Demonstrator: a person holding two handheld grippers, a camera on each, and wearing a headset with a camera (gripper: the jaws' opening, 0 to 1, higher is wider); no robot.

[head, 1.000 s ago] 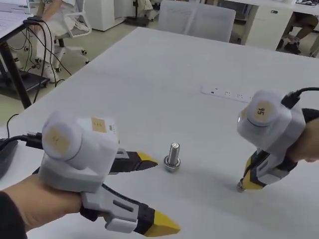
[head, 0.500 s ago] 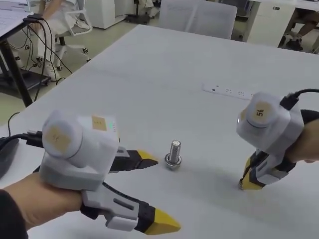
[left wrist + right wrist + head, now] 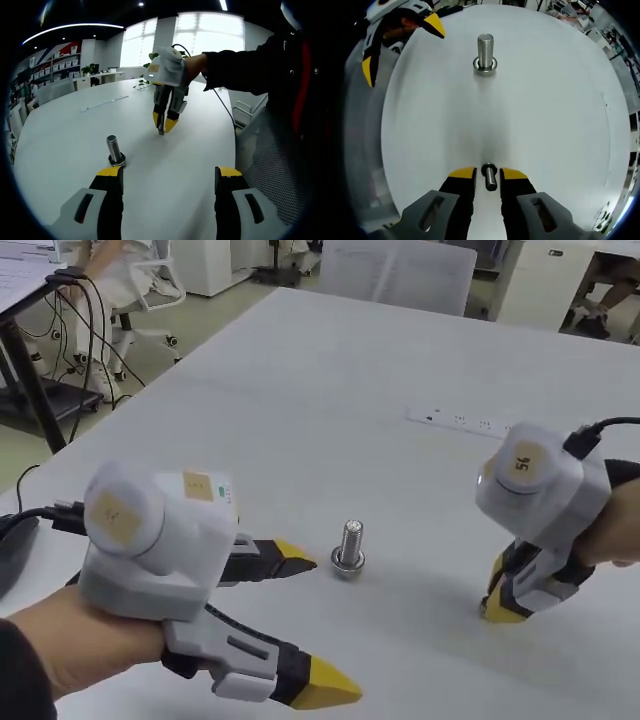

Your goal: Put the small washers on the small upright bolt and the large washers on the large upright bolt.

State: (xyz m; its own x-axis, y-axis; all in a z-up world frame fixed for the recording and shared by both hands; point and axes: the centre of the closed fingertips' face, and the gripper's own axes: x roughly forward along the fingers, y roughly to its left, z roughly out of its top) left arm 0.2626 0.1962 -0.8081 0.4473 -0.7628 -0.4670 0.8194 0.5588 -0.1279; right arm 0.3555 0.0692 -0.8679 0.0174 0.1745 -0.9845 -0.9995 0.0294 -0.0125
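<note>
The large bolt (image 3: 348, 546) stands upright at mid-table with washers around its foot; it shows too as the large bolt (image 3: 115, 150) and the large bolt (image 3: 485, 50). My left gripper (image 3: 313, 624) lies low at the front left, open and holding nothing, its far jaw tip just left of that bolt. My right gripper (image 3: 498, 606) points down at the table on the right. The small bolt (image 3: 489, 176) stands between its jaws with a thin gap on each side and a dark ring at its foot. The right gripper (image 3: 164, 125) also faces my left gripper (image 3: 169, 172).
A white power strip (image 3: 458, 423) lies on the white table (image 3: 300, 390) behind the bolts. Office chairs, a desk with cables and seated people are beyond the table's far and left edges.
My right gripper has sunk a little, so the small bolt that showed beside its tips in the head view is now hidden between them. The left gripper has held still.
</note>
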